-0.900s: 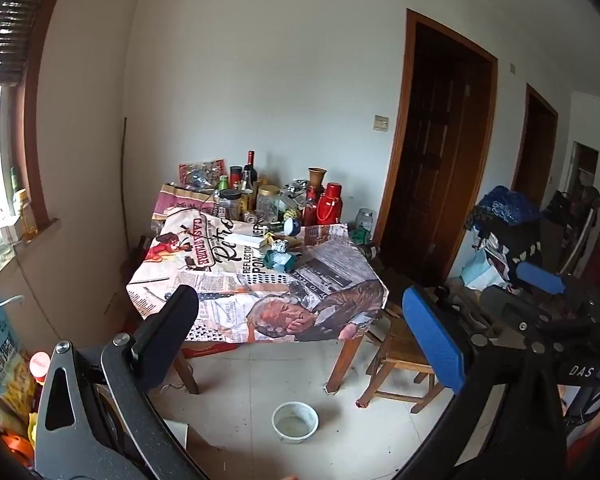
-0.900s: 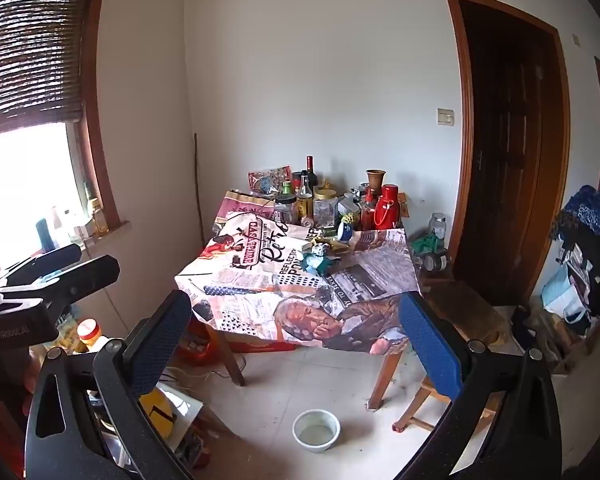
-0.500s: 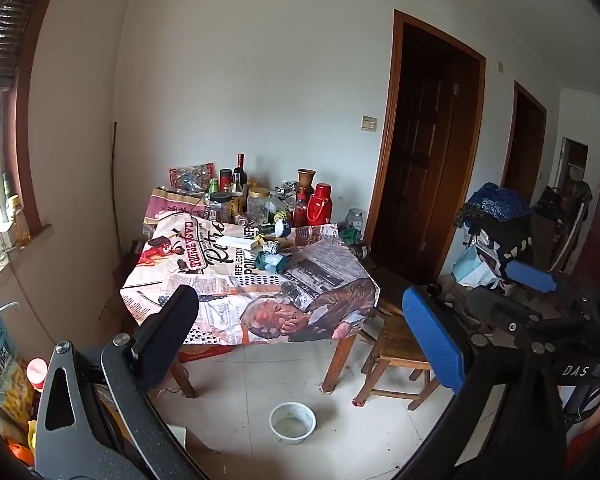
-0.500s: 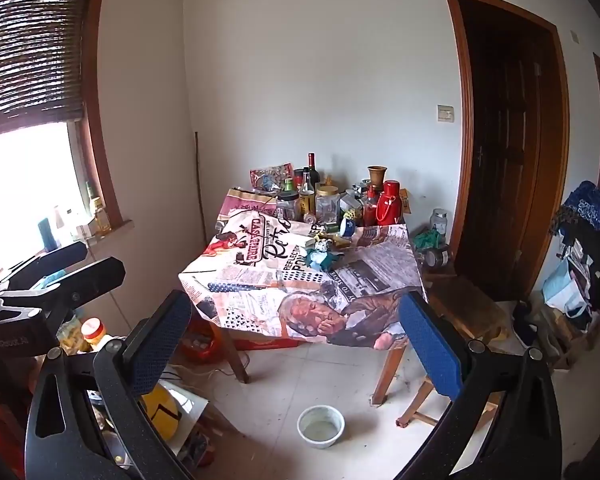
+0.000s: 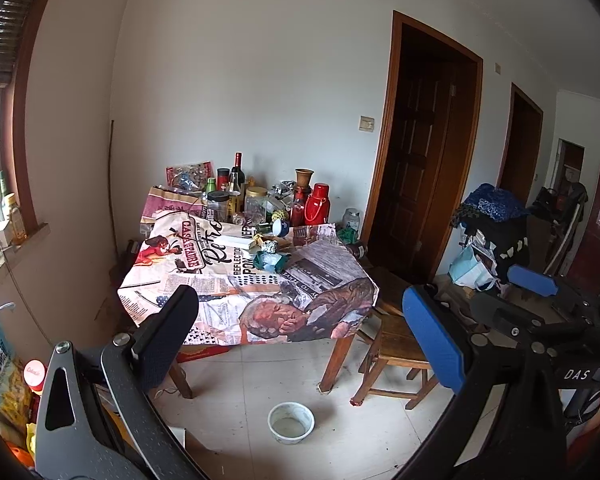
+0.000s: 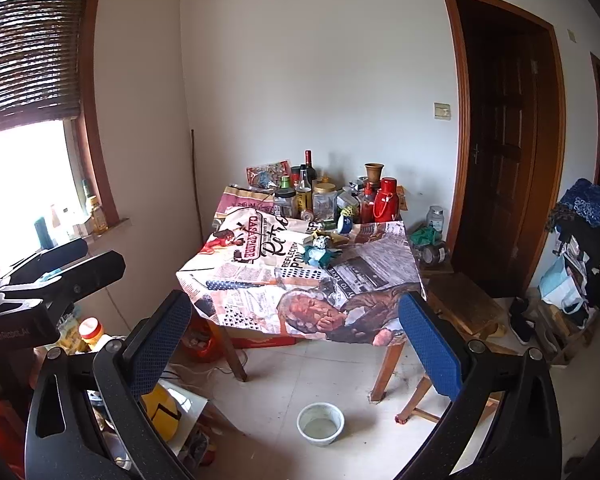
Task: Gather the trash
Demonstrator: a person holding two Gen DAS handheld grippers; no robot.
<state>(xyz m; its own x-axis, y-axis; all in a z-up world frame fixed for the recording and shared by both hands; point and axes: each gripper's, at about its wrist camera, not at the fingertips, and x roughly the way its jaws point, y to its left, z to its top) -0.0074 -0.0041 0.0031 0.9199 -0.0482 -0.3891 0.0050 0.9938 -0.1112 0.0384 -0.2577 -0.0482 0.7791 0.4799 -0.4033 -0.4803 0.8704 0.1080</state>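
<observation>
A table with a printed newspaper-style cloth stands across the room against the wall. Crumpled teal trash and a small crumpled ball lie near the table's middle. My left gripper is open and empty, far from the table. My right gripper is open and empty, also far back. The right gripper shows at the right of the left wrist view, and the left gripper at the left of the right wrist view.
Bottles, jars and red flasks crowd the table's back. A white bowl sits on the floor in front. A wooden stool stands right of the table. Clutter lies below the window. Dark doors are to the right.
Both views have shifted slightly: the table sits a little more to the left in the left wrist view and slightly nearer in the right wrist view. Both grippers stay open and empty.
</observation>
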